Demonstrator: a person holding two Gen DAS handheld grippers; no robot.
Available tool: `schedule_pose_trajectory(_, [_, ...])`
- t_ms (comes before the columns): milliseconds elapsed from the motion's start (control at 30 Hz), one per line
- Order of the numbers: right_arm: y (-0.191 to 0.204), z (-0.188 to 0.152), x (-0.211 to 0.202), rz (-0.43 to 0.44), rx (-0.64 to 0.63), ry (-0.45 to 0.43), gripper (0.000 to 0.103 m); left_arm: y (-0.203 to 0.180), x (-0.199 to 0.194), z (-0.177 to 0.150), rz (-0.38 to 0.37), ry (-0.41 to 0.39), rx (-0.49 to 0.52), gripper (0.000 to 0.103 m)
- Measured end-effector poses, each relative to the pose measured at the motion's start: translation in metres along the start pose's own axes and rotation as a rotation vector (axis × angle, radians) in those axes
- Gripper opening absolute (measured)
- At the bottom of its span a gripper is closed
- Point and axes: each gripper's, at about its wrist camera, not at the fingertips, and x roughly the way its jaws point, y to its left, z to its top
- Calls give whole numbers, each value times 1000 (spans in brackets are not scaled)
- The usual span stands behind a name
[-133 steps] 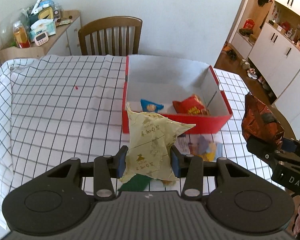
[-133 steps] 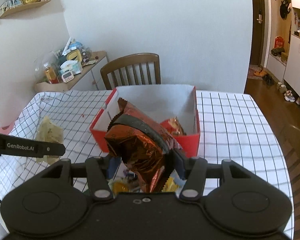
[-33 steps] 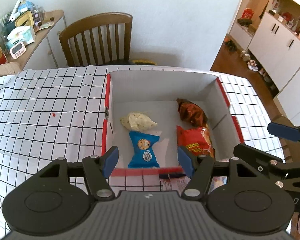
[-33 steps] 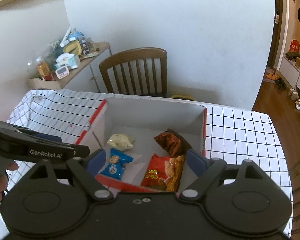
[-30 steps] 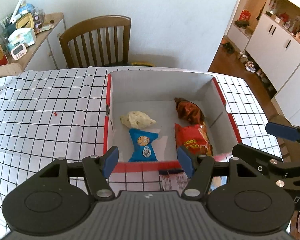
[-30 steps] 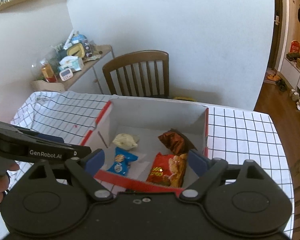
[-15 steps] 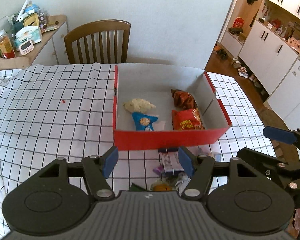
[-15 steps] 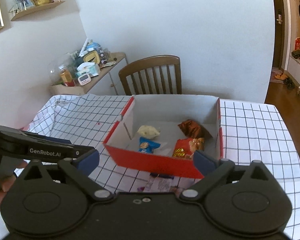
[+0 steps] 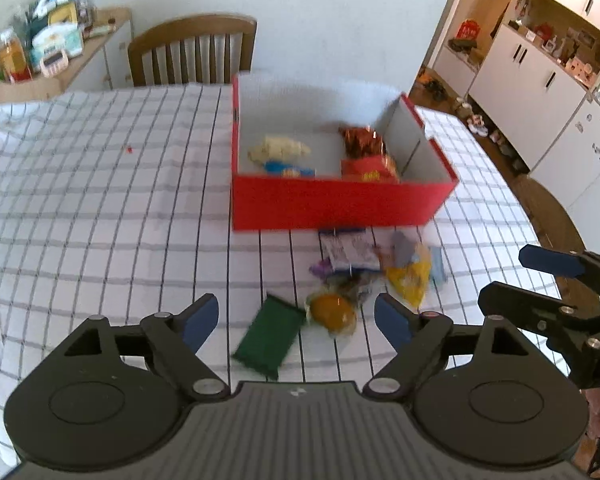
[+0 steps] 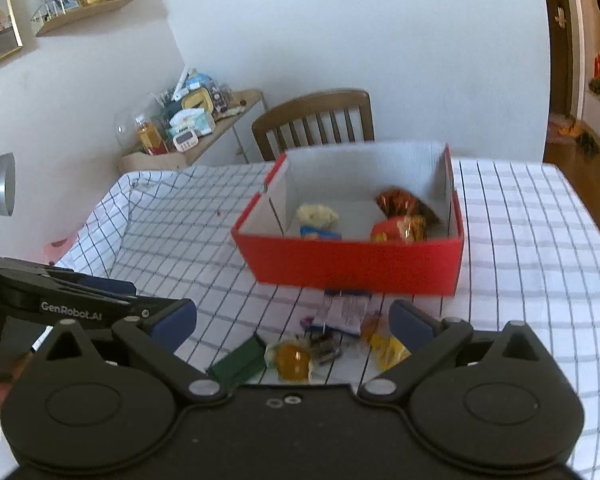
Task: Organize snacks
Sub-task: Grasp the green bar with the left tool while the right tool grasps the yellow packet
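Red cardboard forms the outside of the box (image 9: pixel 336 204), which sits in the upper middle of the left wrist view on a surface (image 9: pixel 100 200) covered with a white cloth checked in black. Inside the box, toward its left, lie a pale crinkled packet (image 9: pixel 278 148) and a blue packet (image 9: pixel 288 169) just in front of it; toward its right lie a shiny brown packet (image 9: pixel 362 141) and a red packet (image 9: pixel 370 169) nearer the front wall. Just in front of the box, in the lower middle of the frame, loose snacks lie close together on the cloth: a dark green packet (image 9: pixel 269 337), a clear wrapper with a round orange piece (image 9: pixel 334 313), a yellow packet (image 9: pixel 408 280) and a white and purple packet (image 9: pixel 350 254). The left gripper (image 9: pixel 296 318) hangs above this pile with its fingers (image 9: pixel 200 318) spread wide and holding nothing. The right gripper (image 10: pixel 294 326) hangs over the same pile in its own view, fingers (image 10: pixel 410 326) likewise spread and bare. A wooden chair (image 9: pixel 194 54) stands behind the surface at the upper left, beside a cluttered sideboard (image 9: pixel 48 64). White cabinets (image 9: pixel 540 80) fill the upper right.
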Motion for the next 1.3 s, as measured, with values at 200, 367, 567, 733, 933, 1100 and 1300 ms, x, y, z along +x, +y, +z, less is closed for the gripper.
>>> schedule_pose_trajectory(200, [-11, -33, 11, -30, 37, 43, 103, 9, 29, -23, 12, 89, -24, 85])
schedule_pose_trajectory(367, [-28, -51, 31, -73, 93, 98, 103, 11, 56, -31, 29, 155, -12, 85])
schedule_pose_trajectory(567, [-48, -61, 59, -132, 131, 138, 96, 14, 89, -32, 79, 197, 12, 85])
schedule_pose_trajectory(733, [-58, -60, 81, -145, 129, 175, 87, 15, 114, -28, 95, 240, 24, 85])
schedule_pose_trajectory(933, [-68, -51, 105, -171, 121, 215, 81, 19, 138, -23, 86, 280, 16, 85])
schedule_pose_trajectory(1100, [-72, -46, 121, -185, 104, 244, 73, 19, 147, -21, 75, 289, 21, 85])
schedule_pose_trajectory(1300, [-73, -41, 133, -188, 97, 267, 61, 16, 151, -22, 71, 283, 48, 74])
